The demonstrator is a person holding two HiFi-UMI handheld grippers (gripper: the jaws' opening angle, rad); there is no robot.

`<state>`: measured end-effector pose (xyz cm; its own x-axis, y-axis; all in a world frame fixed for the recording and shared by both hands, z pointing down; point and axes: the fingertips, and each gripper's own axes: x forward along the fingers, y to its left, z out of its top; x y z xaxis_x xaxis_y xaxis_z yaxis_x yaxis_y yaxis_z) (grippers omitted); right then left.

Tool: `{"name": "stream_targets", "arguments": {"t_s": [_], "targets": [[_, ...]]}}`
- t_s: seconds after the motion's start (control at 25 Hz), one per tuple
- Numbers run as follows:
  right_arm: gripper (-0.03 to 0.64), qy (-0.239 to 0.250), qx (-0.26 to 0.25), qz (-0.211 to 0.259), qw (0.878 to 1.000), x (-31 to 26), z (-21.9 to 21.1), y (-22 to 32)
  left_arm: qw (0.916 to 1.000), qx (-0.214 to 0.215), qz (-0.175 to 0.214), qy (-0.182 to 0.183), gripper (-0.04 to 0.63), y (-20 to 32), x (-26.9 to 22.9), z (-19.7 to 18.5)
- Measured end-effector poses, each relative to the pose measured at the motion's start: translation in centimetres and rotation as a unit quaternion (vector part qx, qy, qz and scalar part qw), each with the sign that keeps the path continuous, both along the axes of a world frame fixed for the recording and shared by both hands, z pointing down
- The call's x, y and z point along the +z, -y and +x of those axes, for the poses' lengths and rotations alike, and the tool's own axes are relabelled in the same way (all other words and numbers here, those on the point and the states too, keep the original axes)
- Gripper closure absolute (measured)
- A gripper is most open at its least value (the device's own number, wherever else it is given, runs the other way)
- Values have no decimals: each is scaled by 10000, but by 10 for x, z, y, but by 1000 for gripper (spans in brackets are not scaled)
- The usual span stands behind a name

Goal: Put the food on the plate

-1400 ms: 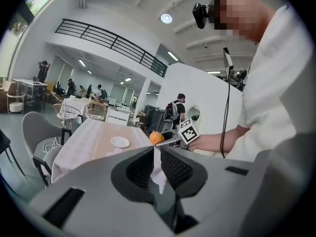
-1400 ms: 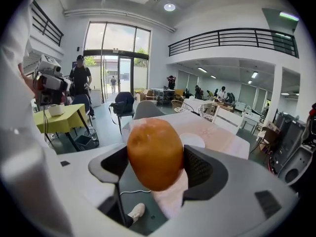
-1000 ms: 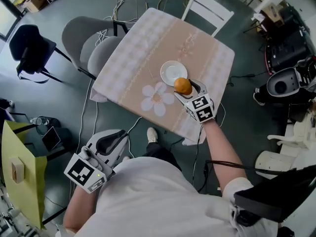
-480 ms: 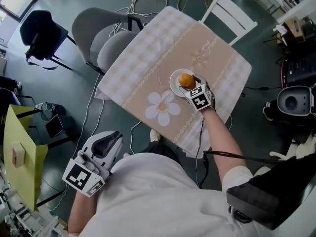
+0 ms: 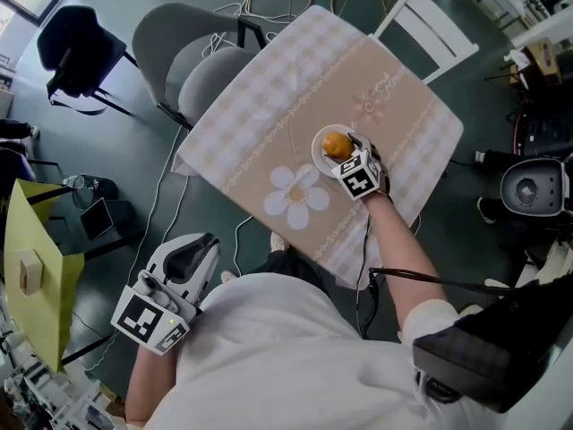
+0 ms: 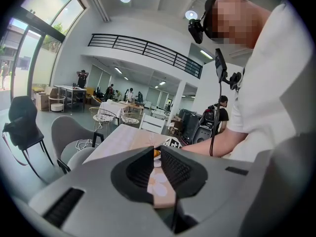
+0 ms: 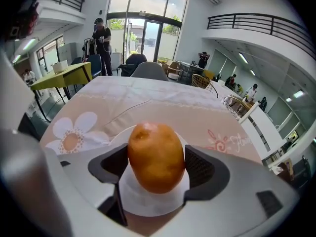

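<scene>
An orange-brown, egg-shaped piece of food point(image 5: 336, 144) point(image 7: 155, 154) is gripped between the jaws of my right gripper point(image 5: 344, 150) point(image 7: 156, 168), which is shut on its sides. It stands upright over the middle of the small white plate point(image 5: 318, 153) point(image 7: 148, 207) on the beige flowered tablecloth point(image 5: 269, 124). I cannot tell if it touches the plate. My left gripper point(image 5: 190, 260) point(image 6: 157, 165) hangs low beside my body, off the table, with its jaws nearly together and nothing between them.
Two grey chairs point(image 5: 192, 65) stand at the table's left side and a white chair point(image 5: 423, 21) at its far corner. A black chair point(image 5: 76, 56) and a yellow-green table point(image 5: 31, 280) are further left. Cables run over the floor by the table.
My right gripper has carried the food from the plate's near edge to over its middle. The left gripper has stayed where it was.
</scene>
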<state>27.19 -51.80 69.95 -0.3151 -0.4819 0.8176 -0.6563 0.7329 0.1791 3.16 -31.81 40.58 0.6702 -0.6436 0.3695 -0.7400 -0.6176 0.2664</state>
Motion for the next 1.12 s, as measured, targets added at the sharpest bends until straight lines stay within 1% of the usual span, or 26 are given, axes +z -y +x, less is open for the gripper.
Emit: {"name": "stream_targets", "arguments": {"t_s": [0.2, 0.44, 0.68, 0.96, 1.12], "targets": [[255, -36, 7, -118, 9999, 8, 0, -3, 10000, 8, 11, -22, 545, 2, 1, 1], [255, -2, 89, -35, 10000, 4, 4, -3, 10000, -24, 19, -48, 545, -1, 1, -1], [255, 131, 147, 11, 9998, -8, 2, -11, 9999, -33, 101, -95, 545, -8, -3, -8], [255, 56, 346, 191, 9992, -25, 6, -34, 9996, 84, 213, -161, 545, -31, -7, -22], [255, 72, 574, 318, 9978, -41, 4, -56, 9991, 231, 290, -219, 545, -51, -11, -33]]}}
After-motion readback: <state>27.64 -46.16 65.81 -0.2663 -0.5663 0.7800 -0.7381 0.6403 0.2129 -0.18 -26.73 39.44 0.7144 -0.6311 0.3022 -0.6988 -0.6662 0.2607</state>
